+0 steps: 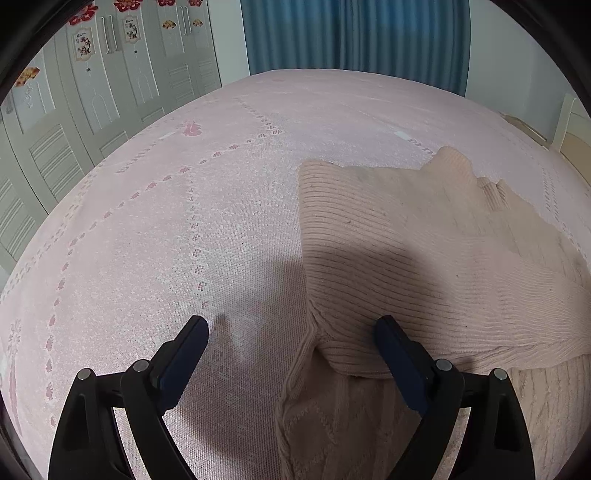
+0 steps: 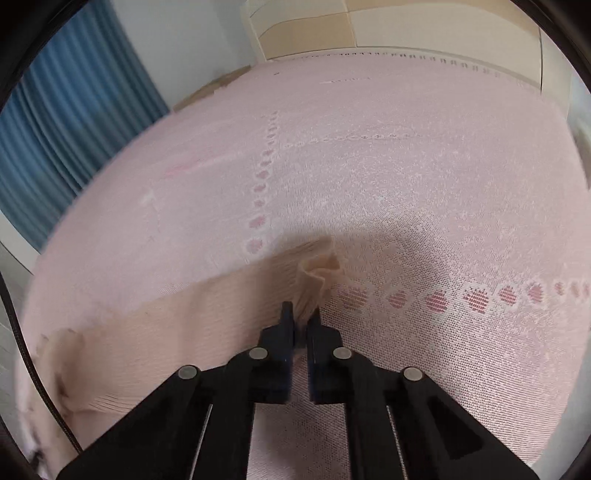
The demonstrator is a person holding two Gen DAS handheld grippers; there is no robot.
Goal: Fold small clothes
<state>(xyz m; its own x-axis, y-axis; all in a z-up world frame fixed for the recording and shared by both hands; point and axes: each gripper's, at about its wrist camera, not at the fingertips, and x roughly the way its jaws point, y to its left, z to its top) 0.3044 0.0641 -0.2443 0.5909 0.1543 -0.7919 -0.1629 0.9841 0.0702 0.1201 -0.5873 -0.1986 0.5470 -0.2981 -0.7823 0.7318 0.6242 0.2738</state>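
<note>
A peach ribbed knit sweater [image 1: 424, 251] lies on a pink bedspread [image 1: 184, 221], spreading from the centre to the right of the left wrist view. My left gripper [image 1: 291, 332] stands open above the sweater's near left edge, one finger over the bedspread, the other over the knit; nothing is pinched. In the right wrist view the sweater [image 2: 166, 332] runs to the lower left. My right gripper [image 2: 301, 312] is shut on a bunched end of that knit, which puckers just beyond the tips.
White wardrobe doors [image 1: 92, 110] stand to the left of the bed and blue curtains [image 1: 351, 37] hang behind it. A beige headboard [image 2: 369, 26] lies beyond the bedspread [image 2: 406, 166] in the right wrist view. Bedspread stretches ahead of both grippers.
</note>
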